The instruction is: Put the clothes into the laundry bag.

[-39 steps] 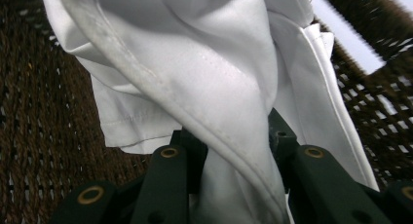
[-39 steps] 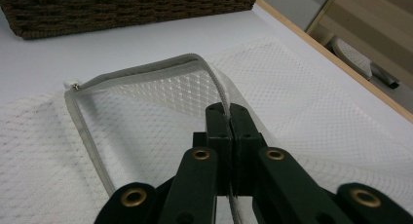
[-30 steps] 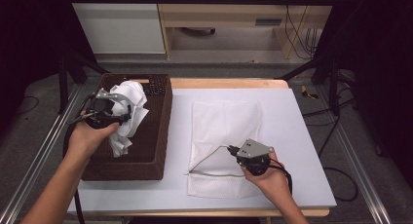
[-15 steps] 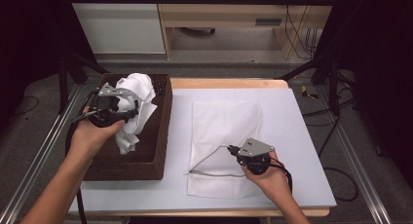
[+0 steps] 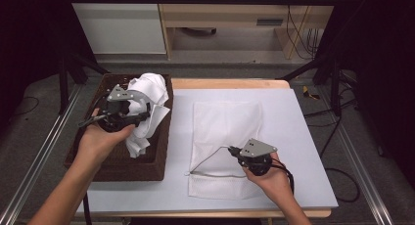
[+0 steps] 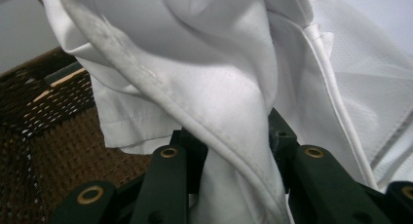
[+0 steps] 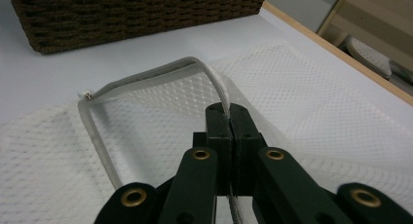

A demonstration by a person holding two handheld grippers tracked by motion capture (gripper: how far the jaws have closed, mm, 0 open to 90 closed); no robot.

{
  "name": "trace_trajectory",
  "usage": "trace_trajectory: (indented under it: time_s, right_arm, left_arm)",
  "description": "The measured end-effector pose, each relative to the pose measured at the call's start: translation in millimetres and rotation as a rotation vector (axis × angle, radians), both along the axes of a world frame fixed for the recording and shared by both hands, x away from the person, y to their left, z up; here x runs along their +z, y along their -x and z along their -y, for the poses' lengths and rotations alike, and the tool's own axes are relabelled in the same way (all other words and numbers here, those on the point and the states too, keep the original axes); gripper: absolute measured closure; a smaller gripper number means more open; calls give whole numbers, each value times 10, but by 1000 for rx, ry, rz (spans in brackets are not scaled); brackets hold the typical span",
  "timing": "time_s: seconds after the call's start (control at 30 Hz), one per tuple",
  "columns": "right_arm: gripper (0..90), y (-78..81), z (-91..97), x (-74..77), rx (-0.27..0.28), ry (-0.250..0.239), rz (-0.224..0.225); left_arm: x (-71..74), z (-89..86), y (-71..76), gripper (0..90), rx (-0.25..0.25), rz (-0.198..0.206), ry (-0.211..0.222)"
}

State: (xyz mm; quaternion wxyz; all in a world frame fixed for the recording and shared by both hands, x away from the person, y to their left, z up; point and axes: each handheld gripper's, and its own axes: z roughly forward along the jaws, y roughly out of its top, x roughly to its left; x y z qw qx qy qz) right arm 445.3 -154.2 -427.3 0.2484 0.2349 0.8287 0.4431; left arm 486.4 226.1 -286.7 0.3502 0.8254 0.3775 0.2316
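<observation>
Lifted higher, white cloth (image 5: 147, 107) hangs lengthwise down from left tool (image 5: 131, 109).

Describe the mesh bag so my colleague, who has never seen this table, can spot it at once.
On the white table top, right of the dark wicker basket, lies a flat white mesh bag. Its near zipped edge is pinched and lifted open by the right gripper. Unlike the smooth white cloth held over the basket by the left gripper, it is netted and has a grey zip border.
</observation>
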Motion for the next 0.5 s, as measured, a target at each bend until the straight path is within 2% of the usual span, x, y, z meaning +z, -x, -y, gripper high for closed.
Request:
trace_trajectory:
  time_s: [0.07, 0.1, 0.13, 0.27, 0.5]
  right_arm:
    - [893, -6, 5, -5, 7, -10, -5]
    - [893, -7, 7, -5, 7, -9, -5]
    - [893, -5, 11, -4, 5, -10, -6]
    - [892, 1, 25, 0, -1, -11, -9]
    - [891, -4, 37, 0, -8, -20, -15]
  left_arm:
    - [7, 61, 29, 686, -16, -2, -5]
    - [8, 87, 37, 686, -25, 12, -7]
    - [12, 115, 59, 685, -24, 1, -4]
    - [28, 193, 112, 685, -42, 3, 12]
    - [-12, 310, 187, 686, -75, -10, 6]
